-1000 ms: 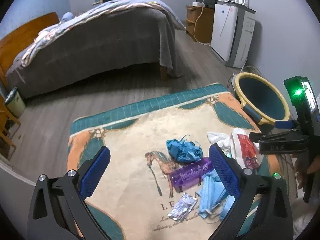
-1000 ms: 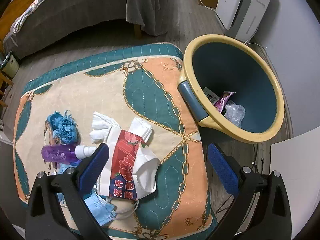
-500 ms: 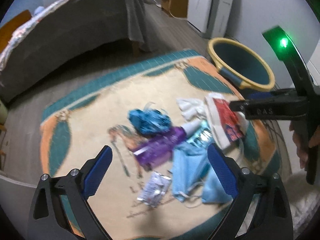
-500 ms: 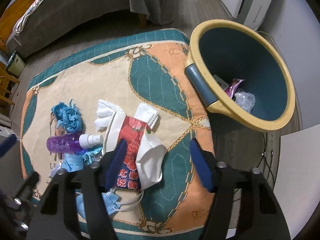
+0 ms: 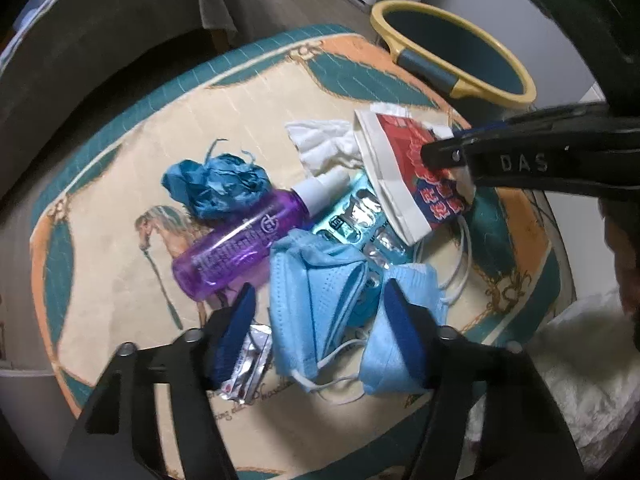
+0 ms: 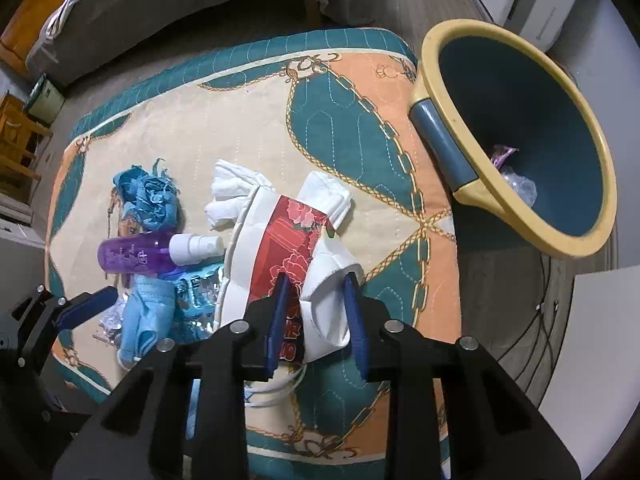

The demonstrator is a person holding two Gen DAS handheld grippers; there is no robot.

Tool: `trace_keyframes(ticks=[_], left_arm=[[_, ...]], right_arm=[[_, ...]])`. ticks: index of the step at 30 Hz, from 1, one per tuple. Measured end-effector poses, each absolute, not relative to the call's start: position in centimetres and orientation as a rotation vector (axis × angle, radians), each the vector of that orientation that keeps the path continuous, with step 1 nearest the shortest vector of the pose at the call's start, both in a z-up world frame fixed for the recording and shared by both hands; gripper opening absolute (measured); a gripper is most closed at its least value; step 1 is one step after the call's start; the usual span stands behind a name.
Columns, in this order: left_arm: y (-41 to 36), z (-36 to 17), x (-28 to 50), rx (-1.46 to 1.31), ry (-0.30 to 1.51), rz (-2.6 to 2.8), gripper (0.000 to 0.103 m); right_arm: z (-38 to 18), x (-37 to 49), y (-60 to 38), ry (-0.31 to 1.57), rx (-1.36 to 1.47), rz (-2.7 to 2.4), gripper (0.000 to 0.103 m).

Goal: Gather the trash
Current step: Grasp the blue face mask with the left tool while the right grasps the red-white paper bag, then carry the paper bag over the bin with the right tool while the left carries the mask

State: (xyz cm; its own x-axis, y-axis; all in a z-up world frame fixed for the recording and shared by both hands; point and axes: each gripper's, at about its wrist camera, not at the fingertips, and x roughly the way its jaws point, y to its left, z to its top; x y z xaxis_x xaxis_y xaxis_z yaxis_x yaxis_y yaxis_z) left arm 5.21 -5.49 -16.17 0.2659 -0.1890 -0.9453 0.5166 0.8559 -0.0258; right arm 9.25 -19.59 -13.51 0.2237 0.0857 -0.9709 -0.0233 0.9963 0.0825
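Note:
Trash lies heaped on a patterned rug (image 5: 120,216): a purple spray bottle (image 5: 236,240), crumpled blue paper (image 5: 220,184), white tissue (image 5: 324,140), a red and white paper bag (image 5: 404,168), a blister pack (image 5: 360,216), two blue face masks (image 5: 320,292) and a foil wrapper (image 5: 248,364). My left gripper (image 5: 320,312) is partly closed around a blue mask, low over it. My right gripper (image 6: 316,300) is closing around a white mask (image 6: 328,292) that lies on the bag (image 6: 280,240). The yellow-rimmed bin (image 6: 516,128) stands at the rug's right edge.
The bin holds a purple wrapper (image 6: 500,156) and clear plastic (image 6: 516,188). A bed (image 6: 160,12) stands beyond the rug. A white appliance (image 6: 536,8) is behind the bin, with cables (image 6: 548,304) on the floor by a white surface (image 6: 600,360).
Both grippers dropped toward the pile and narrowed. The left moved over the blue mask; the right moved over the white mask on the bag.

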Motion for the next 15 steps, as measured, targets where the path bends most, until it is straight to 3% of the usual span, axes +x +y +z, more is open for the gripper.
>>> trace_keyframes(ticks=[1, 6, 15], left_arm=[[-5.7, -16.3, 5.3, 0.324, 1.214, -0.489, 0.049], [-5.9, -16.0, 5.4, 0.338, 1.186, -0.505, 0.025], [-4.3, -11.5, 5.9, 0.200, 0.999, -0.491, 0.019]], right_arm=[[-13.4, 9.4, -19.6, 1.335, 0.042, 0.072, 0.018], [-12.7, 9.7, -19.8, 1.305, 0.046, 0.066, 0.011], [-9.8, 10.2, -20.8, 1.192, 0.072, 0.059, 0.011]])
